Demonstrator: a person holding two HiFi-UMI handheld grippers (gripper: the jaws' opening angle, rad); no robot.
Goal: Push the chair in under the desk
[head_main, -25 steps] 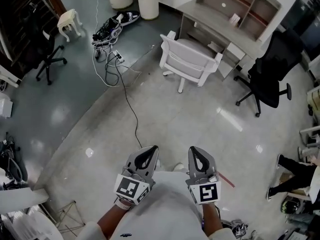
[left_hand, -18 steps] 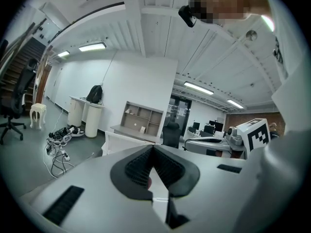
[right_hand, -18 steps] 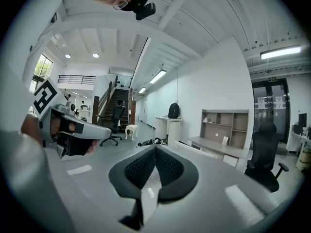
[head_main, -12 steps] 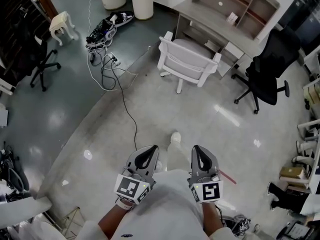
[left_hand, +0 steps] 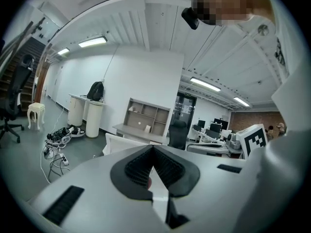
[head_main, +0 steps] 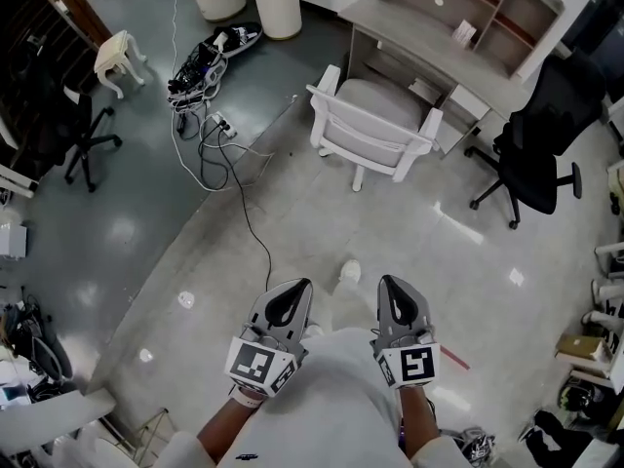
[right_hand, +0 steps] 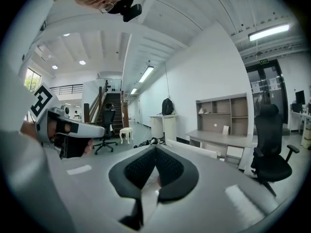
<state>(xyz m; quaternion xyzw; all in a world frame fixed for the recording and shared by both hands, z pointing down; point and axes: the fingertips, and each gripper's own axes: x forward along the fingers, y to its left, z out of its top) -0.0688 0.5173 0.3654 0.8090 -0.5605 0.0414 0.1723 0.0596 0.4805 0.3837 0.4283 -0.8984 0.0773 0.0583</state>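
Observation:
A white swivel chair (head_main: 372, 130) stands on the pale floor with its back toward me, its seat facing the grey desk (head_main: 444, 35) with shelves. The chair is pulled out from the desk. My left gripper (head_main: 298, 287) and right gripper (head_main: 389, 283) are held side by side near my body, well short of the chair. Both are shut with nothing between the jaws. In the left gripper view the left gripper (left_hand: 153, 147) points at the chair (left_hand: 116, 143) and desk (left_hand: 141, 130). The right gripper (right_hand: 155, 148) also faces the chair (right_hand: 194, 150) and desk (right_hand: 221, 138).
A black office chair (head_main: 534, 144) stands right of the desk. Cables and a power strip (head_main: 210, 115) trail over the floor at left, and one cable runs toward my feet. Another black chair (head_main: 83, 125) and a small white stool (head_main: 115, 53) stand far left. My shoe (head_main: 350, 271) shows ahead of the grippers.
I have walked closer to the white chair, which now looks larger and nearer. Both grippers stay shut and side by side. A person at the right edge has left the view.

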